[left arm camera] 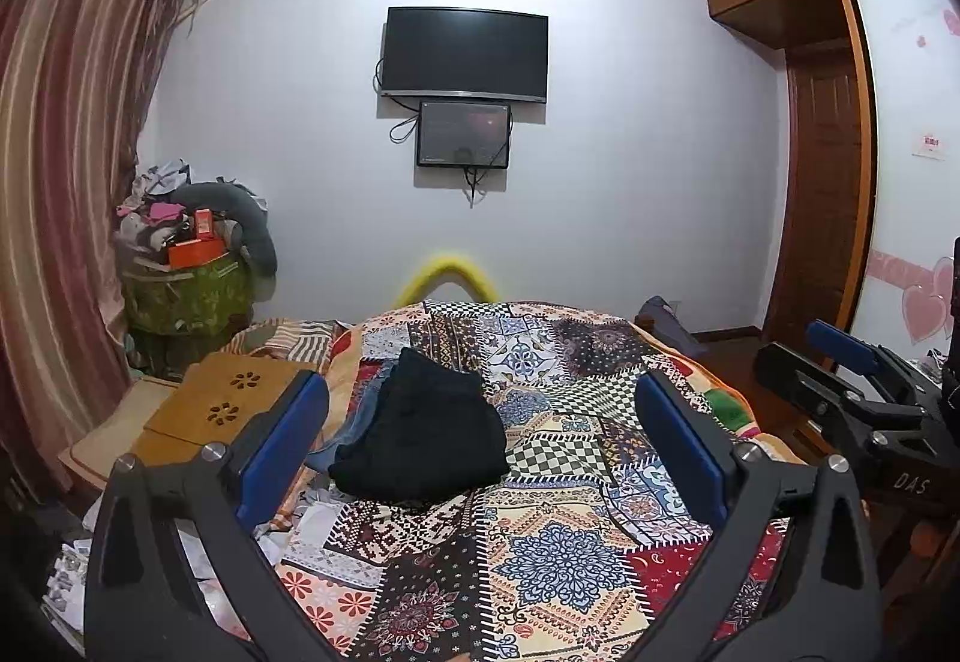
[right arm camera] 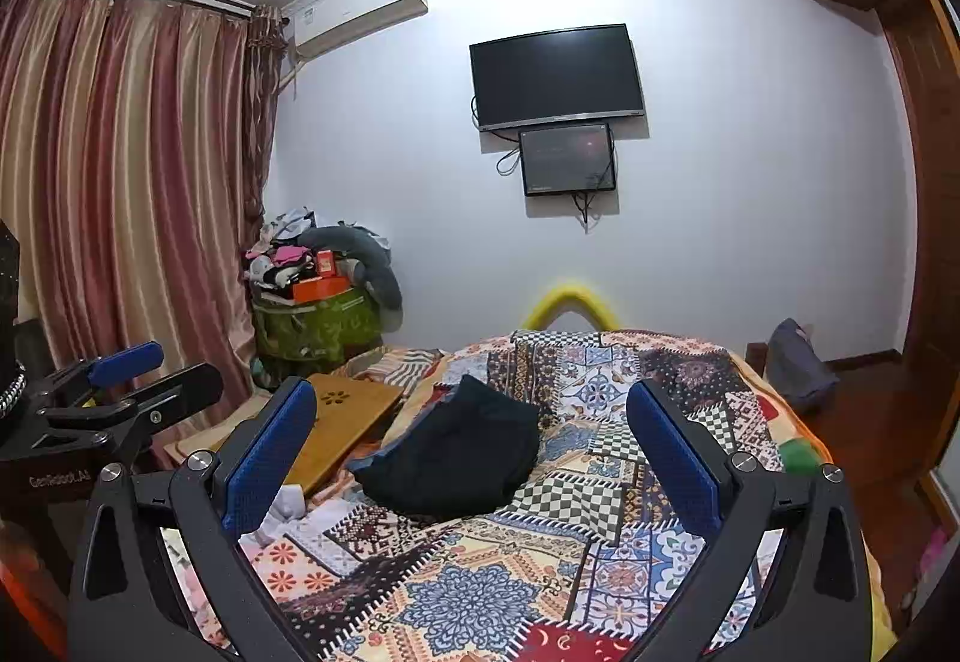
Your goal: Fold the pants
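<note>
- Left wrist view: the left gripper hangs above the patchwork quilt with its blue-padded jaws spread wide and nothing between them.
- The black pants lie in a folded heap on the quilt, ahead of the gripper and nearer its left finger, apart from both pads.
- A strip of blue cloth shows from under the pants on their left edge.
- A wooden lap desk lies just left of the pants, beyond the quilt's edge.
- The right gripper shows to the far right of the pants; whether it holds anything cannot be told from here.
- Right wrist view: the right gripper is likewise wide open and empty above the quilt.
- The pants rest on the quilt between the two fingers' lines of sight, touching neither.
- The lap desk sits just left of the pants.
- The left gripper appears far left of the pants, by the striped curtain.
</note>
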{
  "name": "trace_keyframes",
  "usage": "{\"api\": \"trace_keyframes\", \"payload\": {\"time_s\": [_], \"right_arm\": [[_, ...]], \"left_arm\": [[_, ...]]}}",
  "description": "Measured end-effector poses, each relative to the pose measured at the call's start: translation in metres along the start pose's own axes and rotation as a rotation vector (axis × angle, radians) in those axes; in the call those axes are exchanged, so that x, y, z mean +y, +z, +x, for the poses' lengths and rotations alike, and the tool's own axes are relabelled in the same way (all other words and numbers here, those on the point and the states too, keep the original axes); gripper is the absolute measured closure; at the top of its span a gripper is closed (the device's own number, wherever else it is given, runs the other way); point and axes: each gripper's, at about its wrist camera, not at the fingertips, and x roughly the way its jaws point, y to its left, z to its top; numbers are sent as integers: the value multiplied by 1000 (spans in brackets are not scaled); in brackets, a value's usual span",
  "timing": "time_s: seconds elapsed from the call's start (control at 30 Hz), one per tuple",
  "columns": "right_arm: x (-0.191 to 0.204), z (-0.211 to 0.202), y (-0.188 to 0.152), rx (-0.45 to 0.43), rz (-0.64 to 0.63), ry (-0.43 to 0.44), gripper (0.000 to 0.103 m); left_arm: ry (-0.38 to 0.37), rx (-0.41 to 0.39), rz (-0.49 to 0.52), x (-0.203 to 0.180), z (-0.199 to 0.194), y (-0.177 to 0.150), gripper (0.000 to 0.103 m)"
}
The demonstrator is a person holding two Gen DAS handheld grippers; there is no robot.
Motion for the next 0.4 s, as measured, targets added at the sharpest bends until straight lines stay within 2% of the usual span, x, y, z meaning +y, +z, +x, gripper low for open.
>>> {"api": "trace_keyframes", "payload": {"time_s": [0.4], "right_arm": [[-1,2,1,4,1,-3,0]], "left_arm": [[0,-2,-9,4,0,0,0]]}}
